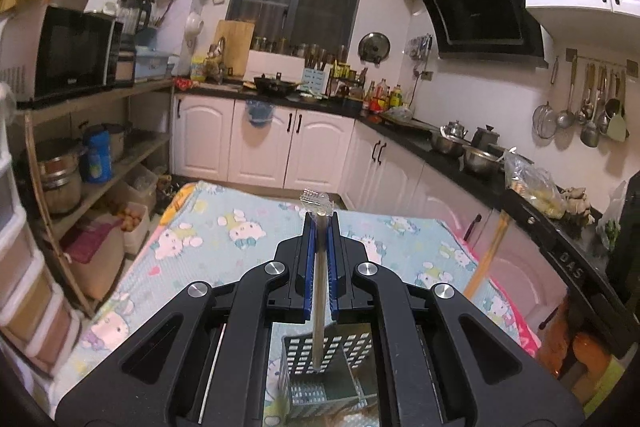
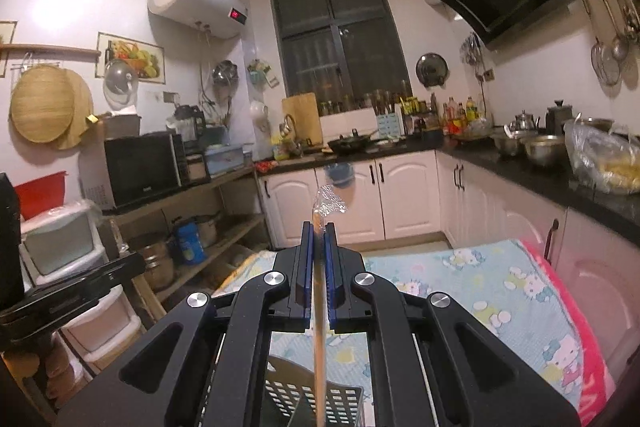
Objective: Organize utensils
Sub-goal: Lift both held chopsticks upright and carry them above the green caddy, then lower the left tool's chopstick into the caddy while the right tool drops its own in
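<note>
A table is covered by a light blue cloth printed with white cartoon cats and edged in pink at the right. On the cloth, at the near edge of the left wrist view, a perforated black holder is stood upright. In the right wrist view the holder is seen near as well, left of the middle. The far part of the cloth is left bare.

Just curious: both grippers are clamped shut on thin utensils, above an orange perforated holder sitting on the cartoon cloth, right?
Almost. The perforated holder is grey, not orange, as the left wrist view shows. The left gripper and right gripper are indeed clamped shut.
</note>
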### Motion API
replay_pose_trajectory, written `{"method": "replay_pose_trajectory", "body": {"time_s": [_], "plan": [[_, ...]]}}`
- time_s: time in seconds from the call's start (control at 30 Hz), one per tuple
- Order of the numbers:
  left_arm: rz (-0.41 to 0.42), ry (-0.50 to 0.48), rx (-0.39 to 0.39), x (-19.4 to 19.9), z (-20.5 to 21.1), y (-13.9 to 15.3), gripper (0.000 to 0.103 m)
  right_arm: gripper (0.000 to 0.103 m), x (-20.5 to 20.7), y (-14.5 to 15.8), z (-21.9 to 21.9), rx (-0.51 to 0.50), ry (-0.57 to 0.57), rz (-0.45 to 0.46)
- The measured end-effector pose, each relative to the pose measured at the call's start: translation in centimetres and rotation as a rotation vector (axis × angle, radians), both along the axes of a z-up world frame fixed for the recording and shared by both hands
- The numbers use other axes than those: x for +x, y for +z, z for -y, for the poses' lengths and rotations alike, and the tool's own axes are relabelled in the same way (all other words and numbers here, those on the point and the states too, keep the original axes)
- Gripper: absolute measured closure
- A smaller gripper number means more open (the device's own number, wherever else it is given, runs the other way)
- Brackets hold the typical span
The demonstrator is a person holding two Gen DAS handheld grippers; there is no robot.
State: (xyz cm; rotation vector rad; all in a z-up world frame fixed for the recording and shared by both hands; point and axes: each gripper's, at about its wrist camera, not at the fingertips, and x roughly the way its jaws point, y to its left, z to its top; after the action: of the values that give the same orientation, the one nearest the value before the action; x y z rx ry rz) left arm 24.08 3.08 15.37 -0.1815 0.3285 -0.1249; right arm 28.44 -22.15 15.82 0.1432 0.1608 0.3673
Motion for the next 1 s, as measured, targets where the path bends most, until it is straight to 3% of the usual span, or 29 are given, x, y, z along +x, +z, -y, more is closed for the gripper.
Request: {"method": "replay_pose_trajectory", "body": {"time_s": [0.43, 1.0], "plan": [[-0.073, -0.020, -0.054, 0.4, -0.7, -5.0, 0.102, 0.098, 2.0, -5.7, -1.1, 0.019, -0.017, -0.047], [-0.118, -0.016, -0.080, 0.1, -1.4, -7.1, 0.102, 0.097, 1.0, -7.9, -0.3, 0.023, -0.015, -0.110]]}}
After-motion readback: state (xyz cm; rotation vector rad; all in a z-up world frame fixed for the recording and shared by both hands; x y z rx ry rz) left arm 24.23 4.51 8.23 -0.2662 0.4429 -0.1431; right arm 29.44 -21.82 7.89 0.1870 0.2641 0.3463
